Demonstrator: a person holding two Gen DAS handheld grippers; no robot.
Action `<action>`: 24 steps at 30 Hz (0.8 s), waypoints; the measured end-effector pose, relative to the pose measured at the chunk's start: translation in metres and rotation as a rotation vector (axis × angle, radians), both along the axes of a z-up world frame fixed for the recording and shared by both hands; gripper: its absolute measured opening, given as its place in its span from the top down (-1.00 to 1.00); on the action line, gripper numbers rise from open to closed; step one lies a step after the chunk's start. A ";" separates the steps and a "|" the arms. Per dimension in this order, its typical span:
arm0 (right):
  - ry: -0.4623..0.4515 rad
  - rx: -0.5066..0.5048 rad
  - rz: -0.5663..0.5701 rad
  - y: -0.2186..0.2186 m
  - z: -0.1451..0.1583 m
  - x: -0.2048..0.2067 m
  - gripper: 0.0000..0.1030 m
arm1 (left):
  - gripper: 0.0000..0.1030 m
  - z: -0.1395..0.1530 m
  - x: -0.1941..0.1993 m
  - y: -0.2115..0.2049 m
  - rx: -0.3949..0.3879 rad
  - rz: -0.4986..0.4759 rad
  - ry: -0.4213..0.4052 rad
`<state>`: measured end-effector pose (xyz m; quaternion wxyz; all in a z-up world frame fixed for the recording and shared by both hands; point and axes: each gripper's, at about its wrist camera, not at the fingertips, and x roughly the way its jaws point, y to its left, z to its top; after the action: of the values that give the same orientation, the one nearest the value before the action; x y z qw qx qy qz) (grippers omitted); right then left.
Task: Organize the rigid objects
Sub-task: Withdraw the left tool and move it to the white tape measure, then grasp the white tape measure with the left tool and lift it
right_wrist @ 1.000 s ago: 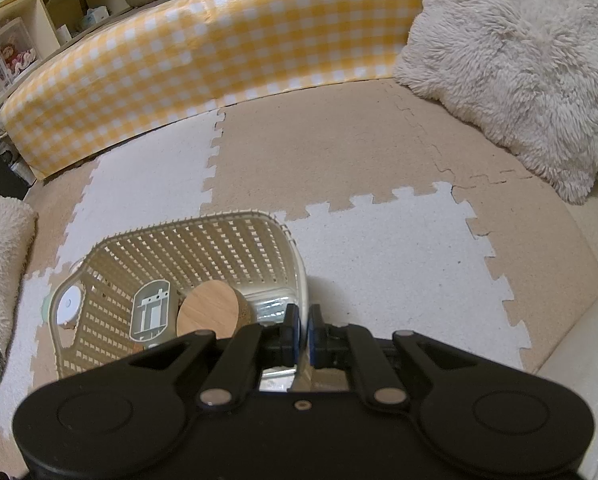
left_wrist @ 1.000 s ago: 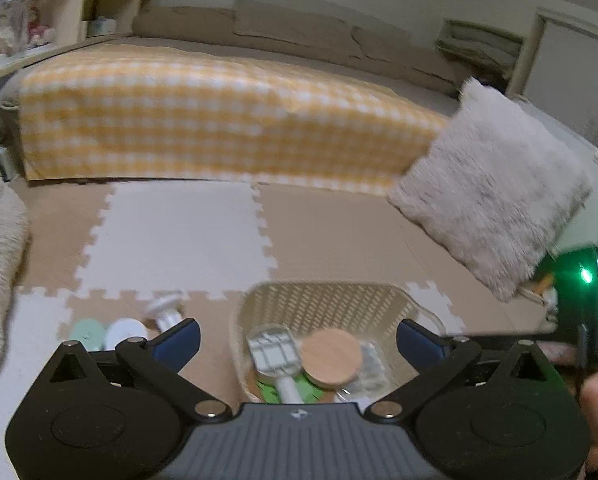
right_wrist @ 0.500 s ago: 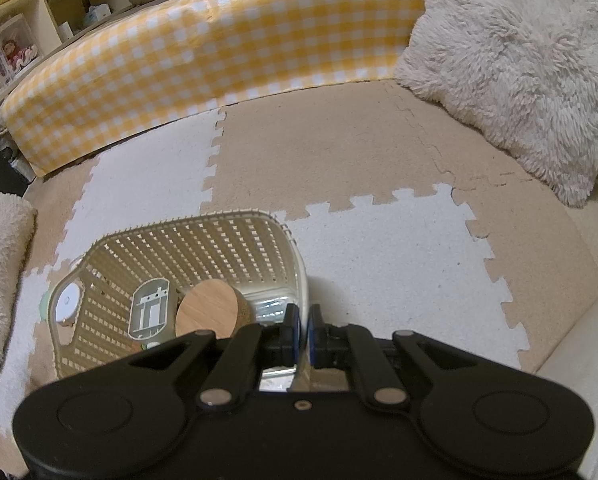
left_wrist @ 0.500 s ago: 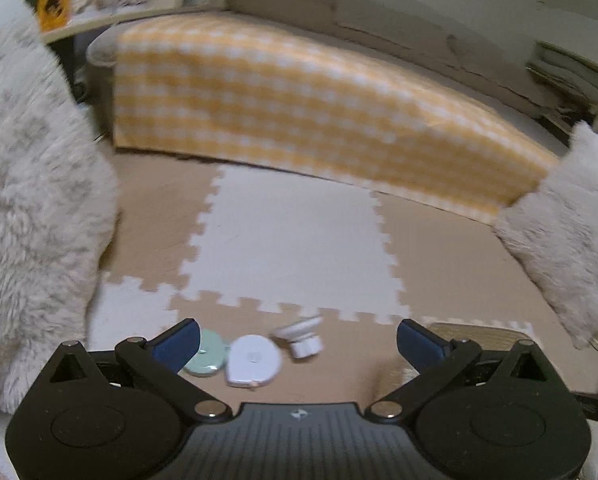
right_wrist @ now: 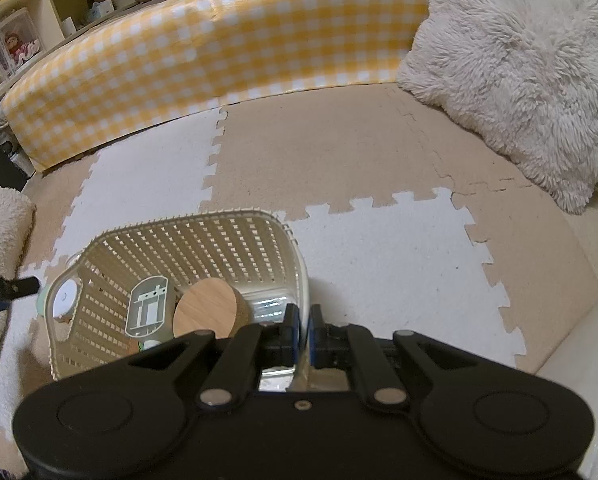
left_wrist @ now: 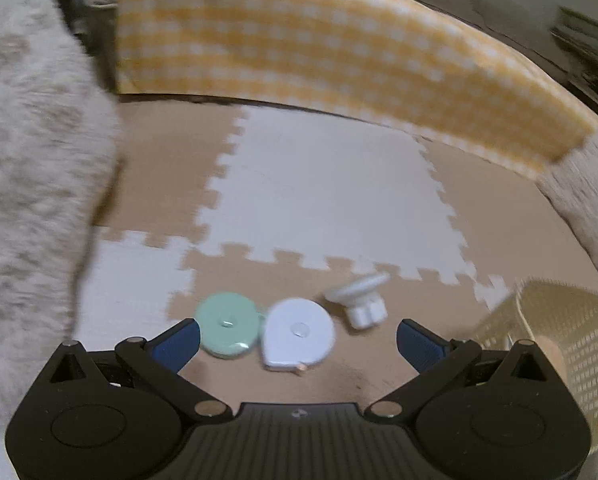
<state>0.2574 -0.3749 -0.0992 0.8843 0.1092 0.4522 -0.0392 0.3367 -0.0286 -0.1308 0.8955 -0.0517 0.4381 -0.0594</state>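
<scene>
In the left wrist view my left gripper (left_wrist: 298,342) is open and empty, low over the floor mat. A green round tape measure (left_wrist: 228,325), a white tape measure (left_wrist: 299,333) and a white knob-like piece (left_wrist: 361,299) lie on the mat just ahead of its fingers. The cream lattice basket (left_wrist: 555,320) is at the right. In the right wrist view my right gripper (right_wrist: 303,330) is shut on the basket's (right_wrist: 179,240) near right rim. Inside the basket lie a wooden-lidded jar (right_wrist: 206,313) and a grey flat part (right_wrist: 147,310).
A yellow checked mattress edge (right_wrist: 203,52) runs along the back. A fluffy white cushion (right_wrist: 519,64) lies at the right, another fluffy one (left_wrist: 31,160) at the left. Shelves (right_wrist: 27,28) stand at the far left. The floor is beige and white puzzle mat.
My left gripper has swung left, away from over the basket, and come low over the three loose items on the mat. The right gripper has held still on the basket rim.
</scene>
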 end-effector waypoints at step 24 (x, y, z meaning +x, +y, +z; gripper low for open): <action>0.012 -0.006 0.009 0.001 -0.003 0.003 0.89 | -0.26 -0.035 0.017 -0.012 -0.070 -0.182 -0.030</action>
<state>0.2600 -0.3737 -0.1023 0.8821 0.1045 0.4577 -0.0373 0.3538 -0.0403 -0.1661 0.8906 -0.0418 0.4250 -0.1566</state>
